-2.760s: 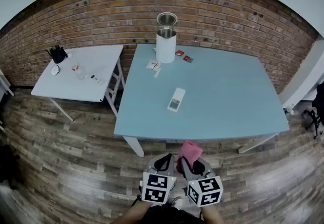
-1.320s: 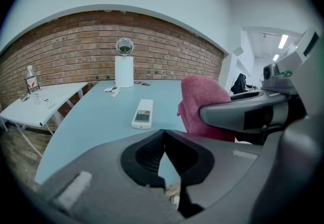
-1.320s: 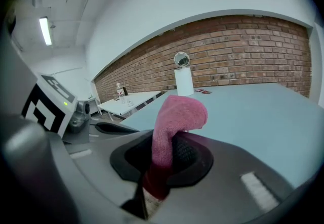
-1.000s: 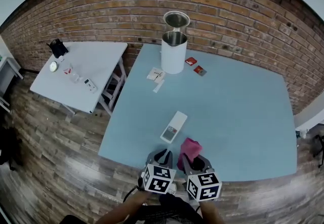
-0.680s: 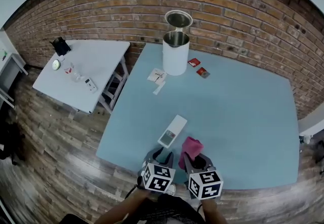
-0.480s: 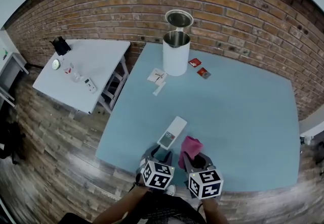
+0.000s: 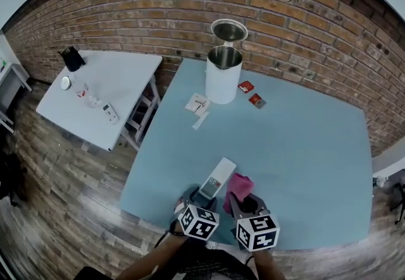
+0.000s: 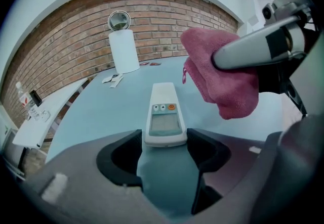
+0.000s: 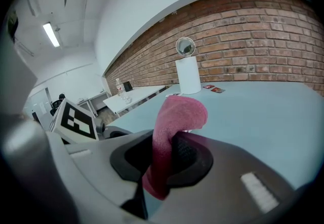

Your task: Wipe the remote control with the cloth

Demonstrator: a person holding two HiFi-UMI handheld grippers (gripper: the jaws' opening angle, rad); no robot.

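While your left gripper [image 8: 163,153] is opening its jaws, the near end of the white remote control [image 8: 163,116] sits right between the jaw tips, and the pads are not pressing on it. The remote lies flat on the blue table [image 7: 297,140] near the front edge, screen and buttons up, its long axis pointing away from you toward the brick wall. Your right gripper [image 9: 169,160] is clamped on the pink cloth [image 9: 174,122]. The cloth sticks up out of the jaws and flops forward at the top. In the head view the cloth hangs just right of the remote; can't tell if they touch. At the far side of the table are a white canister [image 7: 223,74] with its lid open, red packets [image 7: 245,87] to its right and white paper slips [image 7: 198,105] in front of it. A white side table [image 7: 107,92] stands to the left with small items on it.
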